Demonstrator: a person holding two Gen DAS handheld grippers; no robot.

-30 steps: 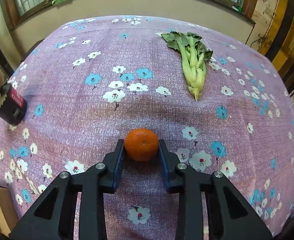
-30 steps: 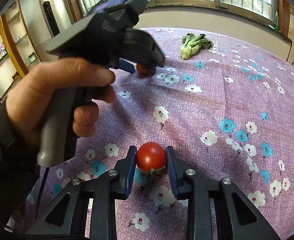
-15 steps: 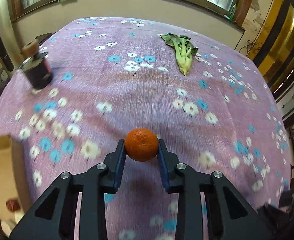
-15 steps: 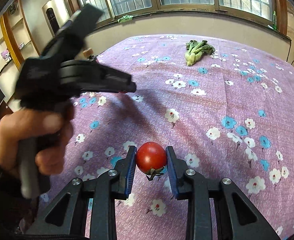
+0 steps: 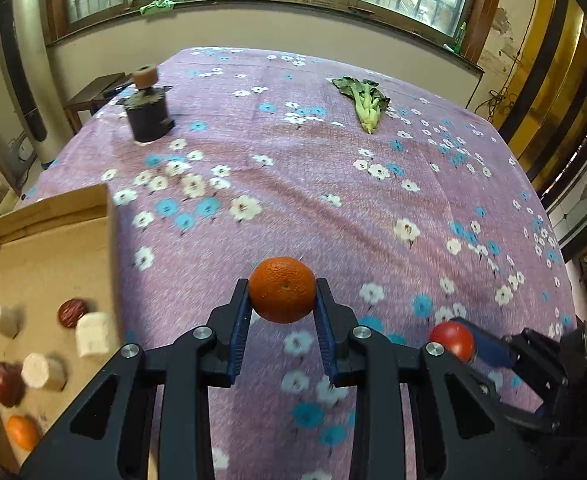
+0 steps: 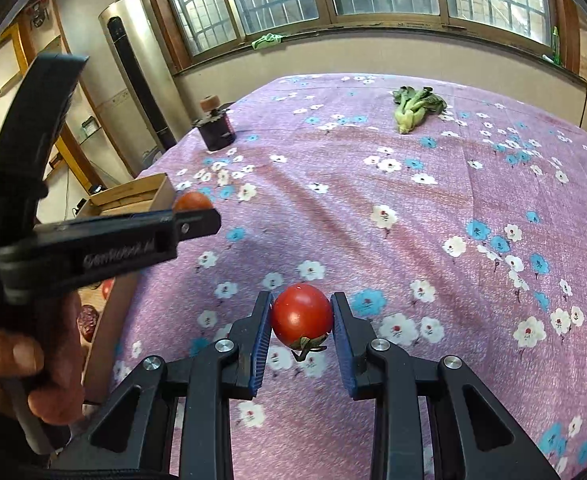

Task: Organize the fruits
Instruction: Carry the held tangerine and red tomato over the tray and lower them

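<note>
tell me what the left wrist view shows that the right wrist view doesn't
Only the left wrist view shows the inside of the box: white chunks, dark red fruits and a small orange. Only the right wrist view shows the hand holding the left gripper, and the tall white unit by the window. Both show the orange in the left gripper, the tomato in the right gripper, the greens, the dark jar and the floral cloth.

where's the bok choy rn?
Bok choy lies far on the tablecloth near the window in both views, right of the dark jar, well beyond both grippers.
</note>
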